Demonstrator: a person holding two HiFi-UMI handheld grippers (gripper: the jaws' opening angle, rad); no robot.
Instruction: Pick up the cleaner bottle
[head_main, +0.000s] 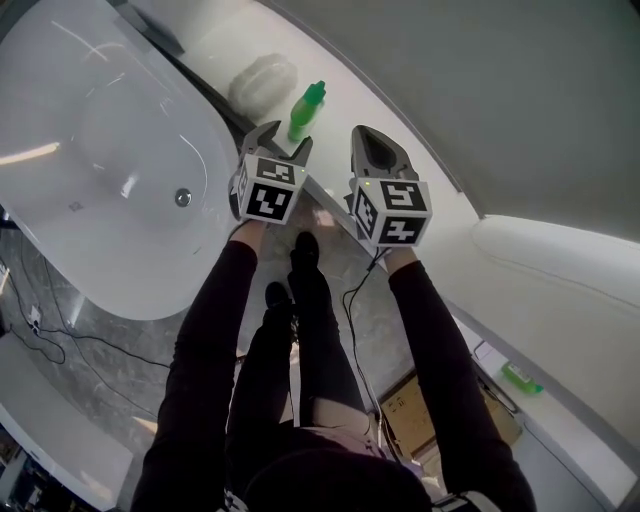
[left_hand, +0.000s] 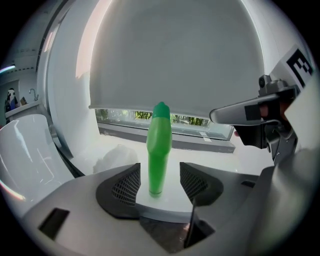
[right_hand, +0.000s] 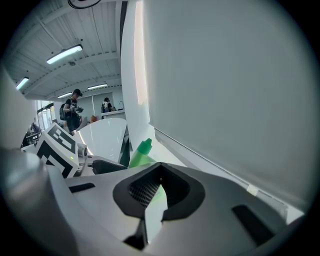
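Head view shows a long white ledge (head_main: 345, 100) running diagonally from top centre toward the right, with a dark gap dividing it from the white oval bathtub (head_main: 60, 200) at left. The green plastic cleaner bottle (head_main: 308, 108) stands upright near the ledge's front edge, with bare ledge open to its right and a pale crumpled lump (head_main: 262, 78) near it at upper left; the left gripper (head_main: 284, 140) is released, jaws spread wide, the bottle lined up with their gap, neither pad touching it; the right gripper (head_main: 378, 150), right of the bottle and apart from it, is clenched on nothing; a round metal drain (head_main: 183, 198) sits in the bathtub's floor.
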